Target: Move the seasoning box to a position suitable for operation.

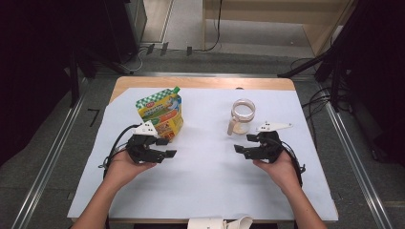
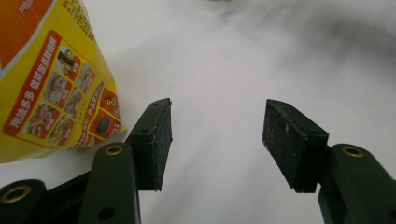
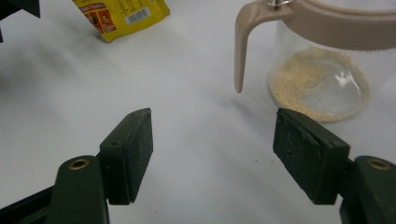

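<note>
A yellow stand-up pouch (image 1: 161,113) with a green cap stands at the left of the white sheet; its lower corner (image 2: 51,88) is just left of my left jaws. A clear glass jar (image 1: 242,116) with a beige rim and handle holds a thin layer of tan grains (image 3: 317,86). My left gripper (image 1: 166,147) rests below and beside the pouch, open, nothing between its pads. To the right, my right gripper (image 1: 244,143) lies just below the jar, open and empty, pointing left. The jar's handle (image 3: 243,44) hangs ahead of its jaws.
A white sheet (image 1: 205,162) covers a wooden table (image 1: 200,82). A white roll-like object (image 1: 219,222) lies at the near edge. Metal rails, cables and dark stands surround the table on the floor.
</note>
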`<state>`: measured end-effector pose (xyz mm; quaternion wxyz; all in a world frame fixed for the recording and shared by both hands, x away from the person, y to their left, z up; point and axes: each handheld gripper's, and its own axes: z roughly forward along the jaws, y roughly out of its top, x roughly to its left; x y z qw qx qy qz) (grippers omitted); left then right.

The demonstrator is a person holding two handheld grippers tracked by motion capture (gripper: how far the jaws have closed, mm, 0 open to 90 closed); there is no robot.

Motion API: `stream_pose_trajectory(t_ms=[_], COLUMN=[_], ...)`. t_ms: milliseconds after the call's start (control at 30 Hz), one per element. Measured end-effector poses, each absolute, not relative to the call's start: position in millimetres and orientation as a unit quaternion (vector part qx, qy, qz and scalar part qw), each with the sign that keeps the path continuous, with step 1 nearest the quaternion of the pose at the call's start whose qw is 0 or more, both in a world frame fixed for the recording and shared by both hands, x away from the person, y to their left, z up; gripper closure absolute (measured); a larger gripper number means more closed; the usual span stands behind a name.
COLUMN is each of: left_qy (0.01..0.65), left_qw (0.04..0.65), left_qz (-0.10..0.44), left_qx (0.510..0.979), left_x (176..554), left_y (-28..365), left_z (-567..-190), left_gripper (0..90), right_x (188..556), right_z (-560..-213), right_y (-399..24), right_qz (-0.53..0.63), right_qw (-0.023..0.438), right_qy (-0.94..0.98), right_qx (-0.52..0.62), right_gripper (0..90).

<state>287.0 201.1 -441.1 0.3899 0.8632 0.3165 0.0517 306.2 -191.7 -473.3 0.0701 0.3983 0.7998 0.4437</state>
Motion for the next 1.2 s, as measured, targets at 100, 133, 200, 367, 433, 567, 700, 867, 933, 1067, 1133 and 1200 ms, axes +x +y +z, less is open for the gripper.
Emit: stream_pose_trajectory(t_ms=[100, 133, 200, 367, 433, 567, 700, 867, 933, 1067, 1133, 1200], left_qy=[0.315, 0.316, 0.322, 0.332, 0.33, 0.306, 0.293, 0.282, 0.281, 0.278, 0.281, 0.281], left_qw=[0.387, 0.387, 0.39, 0.39, 0.394, 0.395, 0.394, 0.392, 0.388, 0.397, 0.394, 0.395], left_qz=[0.051, 0.051, 0.037, 0.003, 0.003, 0.018, 0.019, 0.012, 0.013, 0.022, 0.02, 0.023], left_qx=[0.865, 0.865, 0.862, 0.859, 0.858, 0.866, 0.871, 0.875, 0.878, 0.874, 0.875, 0.875], left_x=[287.2, 287.4, 289.3, 294.3, 294.2, 293.3, 294.1, 300.3, 302.9, 302.1, 301.6, 300.5], left_y=[201.2, 201.4, 201.3, 199.6, 199.5, 191.1, 184.1, 177.5, 174.8, 174.0, 173.7, 173.7], left_z=[-441.6, -441.3, -440.7, -440.6, -440.6, -433.4, -428.8, -418.4, -416.1, -417.1, -419.9, -421.3], left_gripper=[42.6, 41.8, 40.5, 40.0, 41.6, 41.5, 41.4, 41.5, 41.5, 42.2, 42.1, 42.1], right_x=[304.6, 304.6, 304.1, 302.4, 301.8, 300.1, 298.3, 297.5, 297.8, 299.0, 300.3, 301.1], right_z=[-471.9, -471.6, -470.1, -465.1, -464.0, -460.0, -457.6, -458.7, -460.1, -462.7, -464.4, -465.8], right_y=[-190.8, -190.8, -190.8, -190.8, -190.9, -193.7, -194.2, -193.8, -194.0, -194.6, -194.7, -193.7], right_qz=[0.445, 0.446, 0.445, 0.454, 0.455, 0.46, 0.462, 0.462, 0.464, 0.463, 0.46, 0.458], right_qw=[0.077, 0.079, 0.074, 0.089, 0.089, 0.098, 0.101, 0.098, 0.098, 0.102, 0.107, 0.12], right_qy=[0.802, 0.802, 0.801, 0.8, 0.799, 0.795, 0.795, 0.792, 0.792, 0.792, 0.795, 0.799], right_qx=[0.392, 0.388, 0.394, 0.383, 0.383, 0.383, 0.381, 0.386, 0.385, 0.383, 0.38, 0.371], right_gripper=[31.4, 32.2, 35.2, 40.1, 40.4, 42.8, 43.9, 46.7, 45.8, 45.9, 44.5, 42.5])
